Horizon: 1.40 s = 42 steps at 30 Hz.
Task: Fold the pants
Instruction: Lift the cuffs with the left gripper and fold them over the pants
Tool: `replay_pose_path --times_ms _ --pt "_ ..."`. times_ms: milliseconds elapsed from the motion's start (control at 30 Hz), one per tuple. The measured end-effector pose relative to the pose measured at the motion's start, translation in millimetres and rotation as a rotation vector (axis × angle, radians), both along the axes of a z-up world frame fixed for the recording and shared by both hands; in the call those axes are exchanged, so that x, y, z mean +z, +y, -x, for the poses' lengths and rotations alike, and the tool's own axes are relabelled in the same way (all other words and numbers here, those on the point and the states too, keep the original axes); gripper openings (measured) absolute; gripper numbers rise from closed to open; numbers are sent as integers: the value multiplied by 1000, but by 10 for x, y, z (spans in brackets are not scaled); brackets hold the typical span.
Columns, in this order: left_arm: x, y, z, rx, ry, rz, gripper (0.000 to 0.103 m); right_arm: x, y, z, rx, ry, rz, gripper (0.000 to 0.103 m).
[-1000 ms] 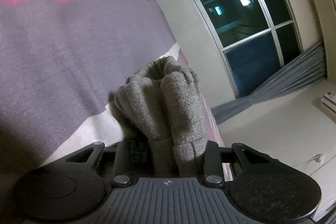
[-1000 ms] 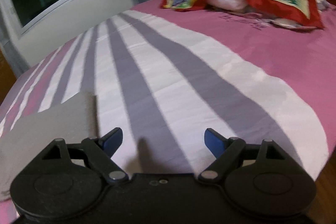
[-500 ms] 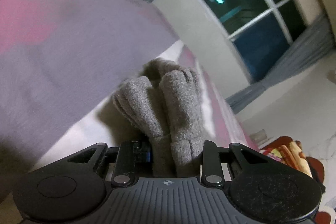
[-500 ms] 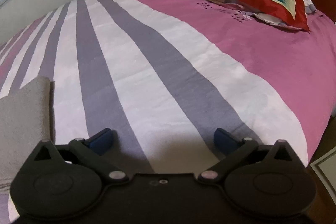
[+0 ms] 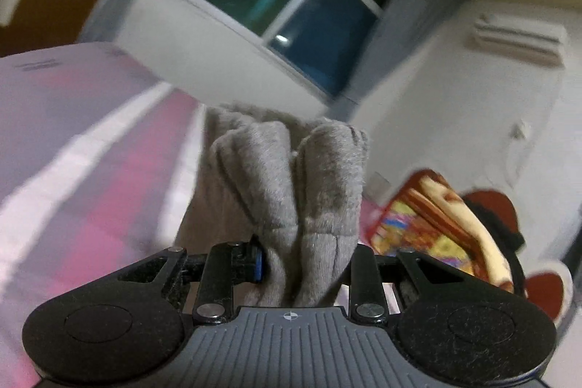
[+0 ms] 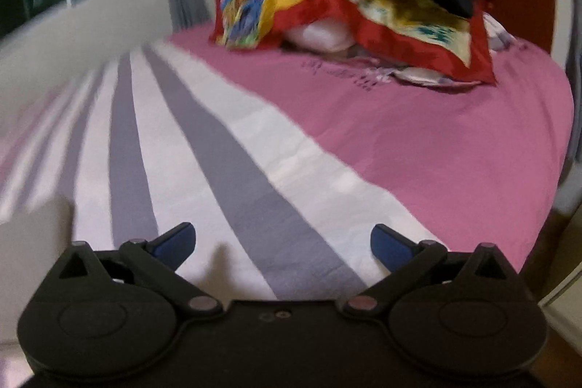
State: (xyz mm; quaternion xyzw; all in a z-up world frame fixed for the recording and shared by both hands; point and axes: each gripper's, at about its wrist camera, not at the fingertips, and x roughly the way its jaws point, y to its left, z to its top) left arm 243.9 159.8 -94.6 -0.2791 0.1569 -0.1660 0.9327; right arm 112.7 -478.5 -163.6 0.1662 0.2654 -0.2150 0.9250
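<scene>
Over the near left part of the striped bed, the left gripper has its fingers clamped on a bunched fold of the grey pants, lifted clear, likely to carry that end over. The right gripper hangs spread wide and empty, probably freed to flatten.

Black right claw with blue fingertips.
</scene>
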Motion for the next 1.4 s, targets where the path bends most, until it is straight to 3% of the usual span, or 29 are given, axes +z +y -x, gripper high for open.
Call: replay_pose_path --times_ms 267,467,733,800,833,867,900,967,1033,1200,1267,1333,1400 --pt "-6 -1420 -257 -198 30 -194 25 9 -18 26 -100 30 60 103" --pt "-222 -2229 -351 -322 74 -335 25 -37 -160 58 -104 27 -1 103" --pt "-561 -3146 -362 -405 155 -719 27 -177 -387 90 -157 42 -159 103" --pt "-633 -3378 -298 -442 138 -817 43 -198 -420 107 -165 36 -177 103" --pt "-634 -3455 -260 -470 120 -827 70 -207 -431 113 -169 35 -183 103" --pt "-645 -3482 -224 -502 115 -792 93 -217 -439 116 -173 34 -189 103" --pt "-621 -3468 -192 -523 113 -739 97 -220 -451 110 -174 34 -192 103" --pt "-548 -3434 -130 -504 96 -683 97 -226 -457 109 -172 37 -195 103" --pt "-441 -3270 -55 -419 78 -646 97 -220 -461 115 -165 35 -198 103" --pt "-329 -2288 300 -129 91 -477 97 -203 -516 210 -106 -47 -245 103" --pt "-402 -1856 512 -7 110 -455 97 -176 -508 232 -76 -65 -246 102" --pt "-540 -1442 743 88 155 -431 97 -100 -431 280 -5 -109 -230 90" --pt "-667 -1135 917 127 197 -434 97 2 -272 336 80 -172 -209 87"
